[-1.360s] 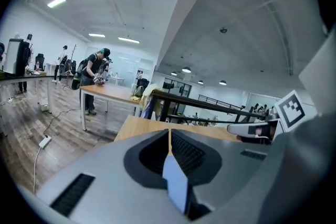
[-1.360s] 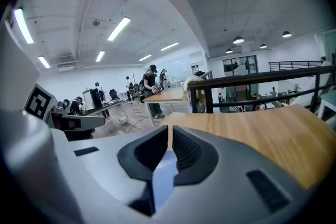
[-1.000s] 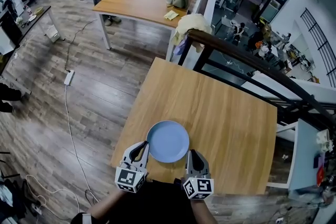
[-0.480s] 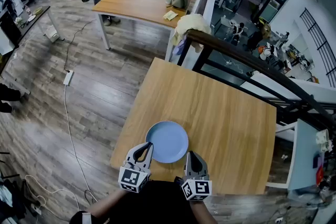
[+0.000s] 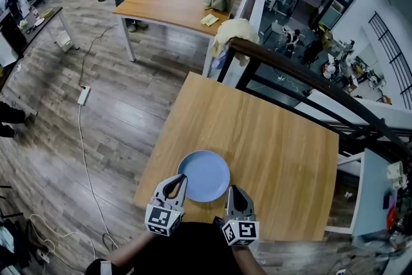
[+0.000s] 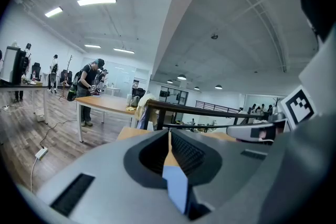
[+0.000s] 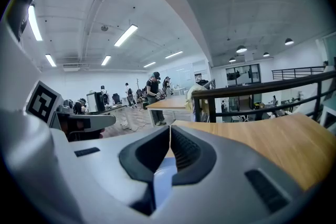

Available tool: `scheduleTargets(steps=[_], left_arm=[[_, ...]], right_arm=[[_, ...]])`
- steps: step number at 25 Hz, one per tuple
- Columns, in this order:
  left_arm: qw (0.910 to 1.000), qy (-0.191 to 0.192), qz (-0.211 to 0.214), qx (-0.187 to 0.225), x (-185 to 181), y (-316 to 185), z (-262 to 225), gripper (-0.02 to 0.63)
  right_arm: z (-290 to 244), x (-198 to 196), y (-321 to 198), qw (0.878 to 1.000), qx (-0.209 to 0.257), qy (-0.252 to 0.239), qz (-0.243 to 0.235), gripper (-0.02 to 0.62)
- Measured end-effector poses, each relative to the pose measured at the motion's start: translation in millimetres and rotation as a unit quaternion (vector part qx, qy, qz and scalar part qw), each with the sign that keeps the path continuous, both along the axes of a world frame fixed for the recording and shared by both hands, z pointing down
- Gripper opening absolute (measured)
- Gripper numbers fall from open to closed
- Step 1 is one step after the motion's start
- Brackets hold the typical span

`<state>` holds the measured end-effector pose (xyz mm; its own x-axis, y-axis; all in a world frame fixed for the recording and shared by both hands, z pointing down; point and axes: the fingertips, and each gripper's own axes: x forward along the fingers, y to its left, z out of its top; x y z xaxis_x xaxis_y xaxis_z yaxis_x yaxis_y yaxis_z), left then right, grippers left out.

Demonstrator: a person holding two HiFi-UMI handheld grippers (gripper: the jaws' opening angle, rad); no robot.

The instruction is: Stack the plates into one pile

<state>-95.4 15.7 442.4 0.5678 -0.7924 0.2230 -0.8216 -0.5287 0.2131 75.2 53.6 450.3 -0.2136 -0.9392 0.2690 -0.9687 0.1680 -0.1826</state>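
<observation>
The blue plate (image 5: 203, 176) — one or a pile, cannot tell; in both gripper views only a sliver shows.

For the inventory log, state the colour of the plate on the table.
The plate is plain light blue, clearest in the head view.

Looking past the fingers (image 5: 172, 186) across a pale wooden table (image 5: 270, 158). Seeing a dark handrail (image 5: 302, 74) ahead of them, a second wooden table (image 5: 174, 0) farther on, grey plank flooring (image 5: 122, 106) and a white power strip (image 5: 84, 95) leftward. Sitting under glowing ceiling strip lights (image 6: 97, 0).
</observation>
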Motion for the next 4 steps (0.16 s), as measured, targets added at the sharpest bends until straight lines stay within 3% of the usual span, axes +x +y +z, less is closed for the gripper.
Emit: scheduleTargets(steps=[4], left_arm=[[1.0, -0.001, -0.001, 0.0, 1.0, -2.6, 2.4, 0.032]], right_arm=[[4.6, 1.8, -2.2, 1.0, -0.001, 0.006, -0.005, 0.034]])
